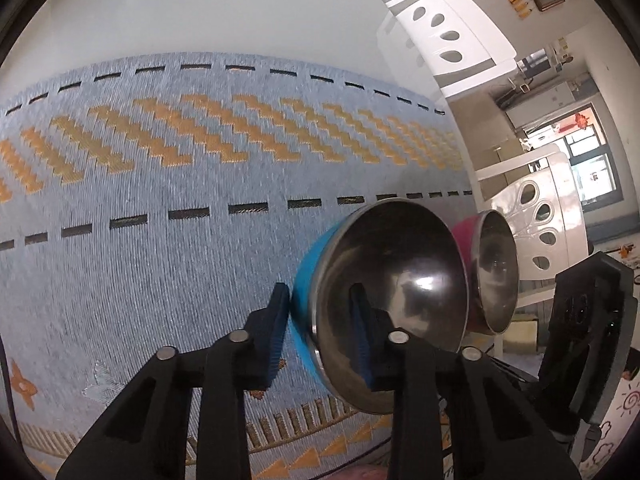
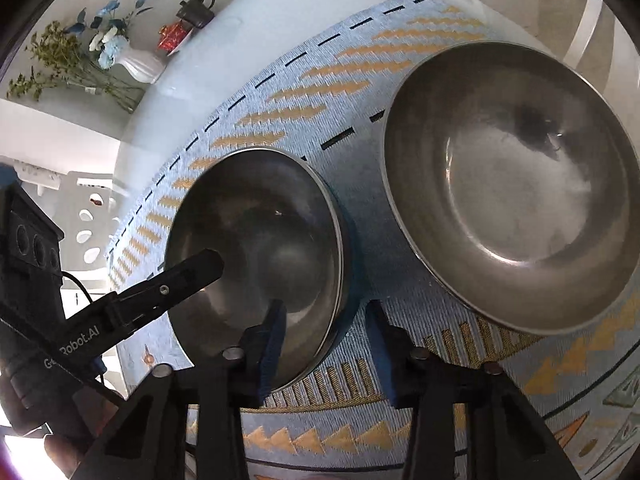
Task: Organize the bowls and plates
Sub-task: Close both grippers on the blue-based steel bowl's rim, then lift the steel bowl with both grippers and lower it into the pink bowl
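Observation:
My left gripper [image 1: 320, 320] is shut on the rim of a steel bowl with a blue outside [image 1: 396, 280]: one finger outside, one inside. A pink-sided steel bowl [image 1: 494, 268] stands just beyond it. In the right wrist view the blue bowl [image 2: 264, 240] sits on the mat, with the left gripper's finger [image 2: 188, 272] reaching in from the left. My right gripper [image 2: 326, 344] is open and straddles this bowl's near rim, left finger inside, right finger outside. A larger steel bowl [image 2: 512, 184] stands to the right.
A blue woven mat with orange patterns [image 1: 160, 240] covers the white table [image 1: 200, 12]. White chairs [image 1: 448, 32] stand past the table's edge. A vase of flowers [image 2: 120, 56], a red box and a dark teapot [image 2: 196, 10] stand at the table's far side.

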A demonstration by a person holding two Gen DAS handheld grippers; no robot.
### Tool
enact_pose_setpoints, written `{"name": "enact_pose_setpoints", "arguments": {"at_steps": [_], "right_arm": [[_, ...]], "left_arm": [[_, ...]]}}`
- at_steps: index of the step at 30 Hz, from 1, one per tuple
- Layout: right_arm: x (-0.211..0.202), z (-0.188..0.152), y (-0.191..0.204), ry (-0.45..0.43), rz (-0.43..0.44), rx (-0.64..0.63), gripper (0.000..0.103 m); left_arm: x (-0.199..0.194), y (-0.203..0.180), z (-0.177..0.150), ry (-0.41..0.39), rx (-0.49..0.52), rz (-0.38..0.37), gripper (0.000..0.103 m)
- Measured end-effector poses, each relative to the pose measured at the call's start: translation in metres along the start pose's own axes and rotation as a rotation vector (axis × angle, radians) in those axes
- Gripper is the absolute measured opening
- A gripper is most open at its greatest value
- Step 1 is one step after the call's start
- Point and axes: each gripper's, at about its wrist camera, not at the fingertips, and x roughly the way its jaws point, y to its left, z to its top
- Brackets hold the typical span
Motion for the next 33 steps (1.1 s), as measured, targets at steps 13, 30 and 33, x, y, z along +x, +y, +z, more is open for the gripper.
{"name": "enact_pose_setpoints", "arguments": {"at_steps": [13, 30, 33], "right_arm": [[-0.032, -0.021, 0.019, -0.045, -0.006, -0.107, 0.025], [-0.108, -0.102, 0.028, 0.027, 0.047, -0.232, 0.025], [-0.11, -0.119, 0.019, 0.064, 0.034, -0.25, 0.025]], "left_arm": [[-0.052, -0.013, -0.03, -0.104, 0.033, 0.044, 0.016], [-0.131, -0.045, -0.15, -0.215, -0.052, 0.017, 0.016], [-0.126, -0.047, -0.17, -0.208, -0.079, 0.019, 0.016]]}}
